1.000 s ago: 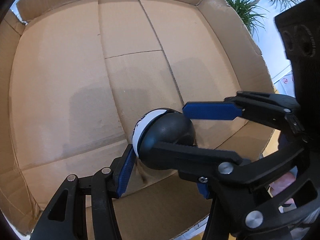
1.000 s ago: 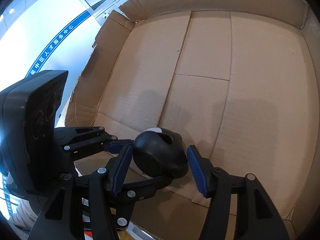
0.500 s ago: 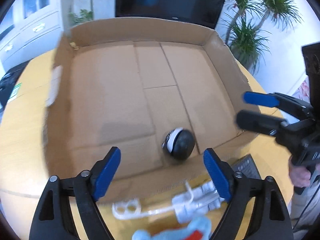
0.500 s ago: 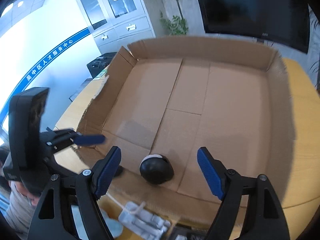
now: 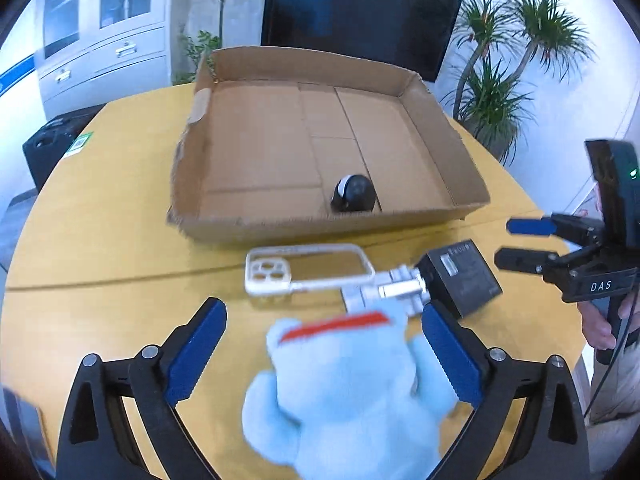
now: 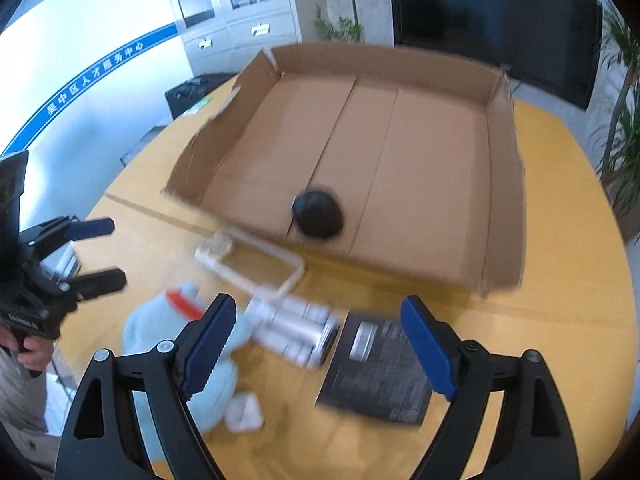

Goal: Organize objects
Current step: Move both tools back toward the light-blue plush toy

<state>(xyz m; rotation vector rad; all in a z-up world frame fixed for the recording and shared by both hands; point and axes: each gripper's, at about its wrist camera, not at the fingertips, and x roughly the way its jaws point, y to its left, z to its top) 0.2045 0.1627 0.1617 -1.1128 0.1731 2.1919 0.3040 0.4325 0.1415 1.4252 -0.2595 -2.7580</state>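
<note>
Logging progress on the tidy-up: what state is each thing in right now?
Cardboard box: open-topped, on the table.
Black ball: inside the box, released.
Phone case: outside.
Plush toy: outside.
Black booklet: outside, flat.
Left gripper: open, just widened, empty.
Right gripper: open, just widened, empty.

Black-and-white ball (image 5: 354, 196) rests inside shallow open cardboard box (image 5: 256, 96), frame centre, against near wall. Below box: clear phone case (image 5: 308, 274), black booklet (image 5: 464, 276), blue plush toy (image 5: 344, 392).
</note>
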